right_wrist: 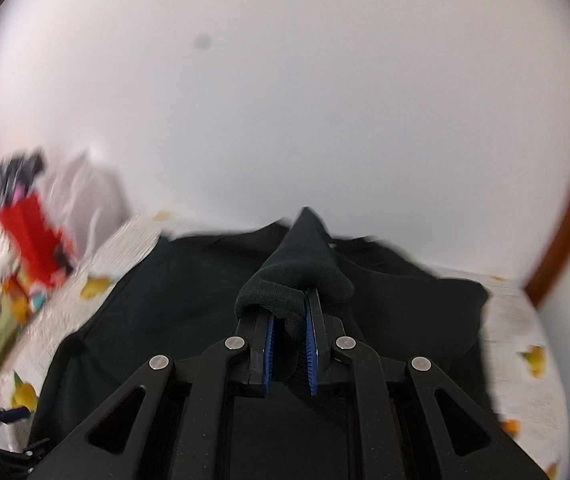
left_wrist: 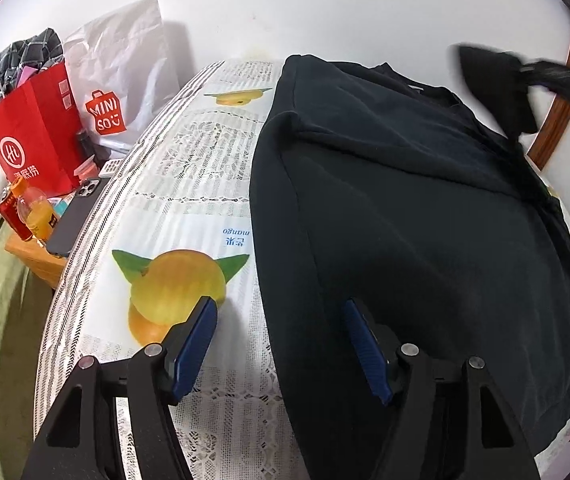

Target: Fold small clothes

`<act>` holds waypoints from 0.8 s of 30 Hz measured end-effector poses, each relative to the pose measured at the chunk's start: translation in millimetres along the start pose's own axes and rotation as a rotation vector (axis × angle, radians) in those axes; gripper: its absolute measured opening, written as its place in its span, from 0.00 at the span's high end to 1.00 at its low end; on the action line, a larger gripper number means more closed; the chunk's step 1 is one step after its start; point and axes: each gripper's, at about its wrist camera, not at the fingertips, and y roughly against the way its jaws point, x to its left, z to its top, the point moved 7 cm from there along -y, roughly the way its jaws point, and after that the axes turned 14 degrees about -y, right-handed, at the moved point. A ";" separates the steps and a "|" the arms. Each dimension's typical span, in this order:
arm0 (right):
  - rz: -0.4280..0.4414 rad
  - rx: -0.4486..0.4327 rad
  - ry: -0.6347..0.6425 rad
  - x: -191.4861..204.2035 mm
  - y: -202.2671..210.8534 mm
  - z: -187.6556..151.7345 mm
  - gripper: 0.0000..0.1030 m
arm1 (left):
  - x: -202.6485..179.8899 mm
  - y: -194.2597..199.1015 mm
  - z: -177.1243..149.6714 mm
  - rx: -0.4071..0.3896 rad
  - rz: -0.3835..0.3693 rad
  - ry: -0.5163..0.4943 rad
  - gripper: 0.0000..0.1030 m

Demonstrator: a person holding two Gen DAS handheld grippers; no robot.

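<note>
The black shirt (left_wrist: 425,208) lies flat on the fruit-print tablecloth (left_wrist: 189,200) — its sleeve (right_wrist: 305,268) pinched in the right gripper (right_wrist: 291,344) (lifted clear); the left gripper (left_wrist: 281,344) gapes empty over the hem — a thin grip could slip, dropping the fold crooked
</note>
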 end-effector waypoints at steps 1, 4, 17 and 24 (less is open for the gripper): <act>-0.008 0.016 0.025 12.8 -10.2 -9.4 0.87 | 0.1 0.2 -0.1 0.001 -0.003 0.002 0.37; -0.048 0.104 0.041 25.3 -65.4 -38.7 0.87 | 2.2 0.9 -0.1 0.010 -0.020 0.008 0.37; 0.063 0.184 -0.027 -48.7 -3.1 -78.5 0.17 | -12.8 15.3 12.6 0.001 -0.038 -0.023 0.37; -0.071 0.127 -0.122 -149.6 52.6 -100.3 0.20 | -59.8 25.5 53.2 -0.035 -0.044 -0.125 0.37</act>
